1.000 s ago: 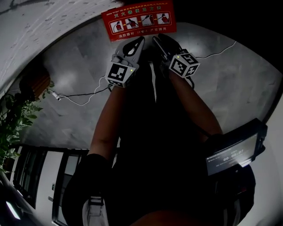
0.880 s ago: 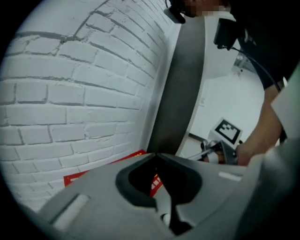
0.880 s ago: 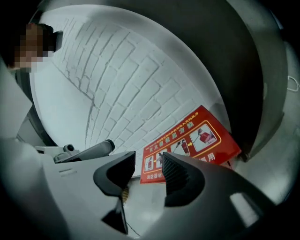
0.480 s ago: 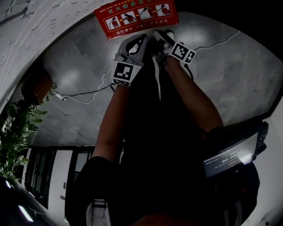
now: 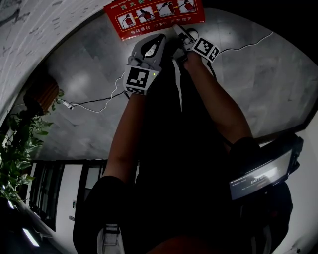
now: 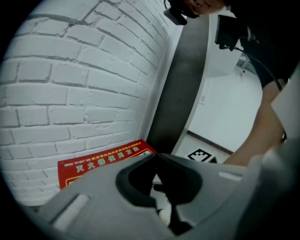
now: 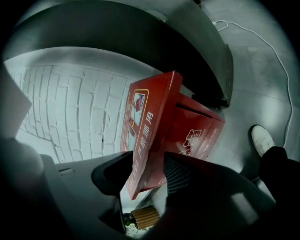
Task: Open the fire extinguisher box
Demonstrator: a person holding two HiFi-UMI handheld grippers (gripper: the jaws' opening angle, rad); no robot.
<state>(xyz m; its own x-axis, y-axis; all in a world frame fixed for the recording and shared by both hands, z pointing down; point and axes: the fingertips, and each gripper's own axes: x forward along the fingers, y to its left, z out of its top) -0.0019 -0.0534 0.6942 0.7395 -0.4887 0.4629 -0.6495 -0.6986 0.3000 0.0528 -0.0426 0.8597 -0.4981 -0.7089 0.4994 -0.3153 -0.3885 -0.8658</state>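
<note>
- My right gripper (image 7: 146, 176) has its jaws opening. The edge of the red lid (image 7: 152, 117) stands between them, and the pads look clear of it on both sides.
- My left gripper (image 6: 157, 157) is clenched tip to tip on nothing. In the head view it sits just beside the right one, at its 8 o'clock.
- The fire extinguisher box (image 7: 199, 133) sits on the floor by the brick wall (image 7: 70, 108). Its body is at 2 o'clock from my right jaws, and the lid is lifted on edge.
- To finish well, I'd back the right jaws straight off along the lid's edge so neither pad drags it shut.
- I can't tell whether the lid leans on the wall, so I'd keep the left gripper close to steady it.
- White Chinese characters run down the lid's edge; the last appear to read 禁挪用.
- The instruction panel (image 5: 154, 12) on the lid carries four extinguisher pictograms. Its yellow heading appears to read 灭火器使用方法.
- The white logo and print on the box front are too small to read.
</note>
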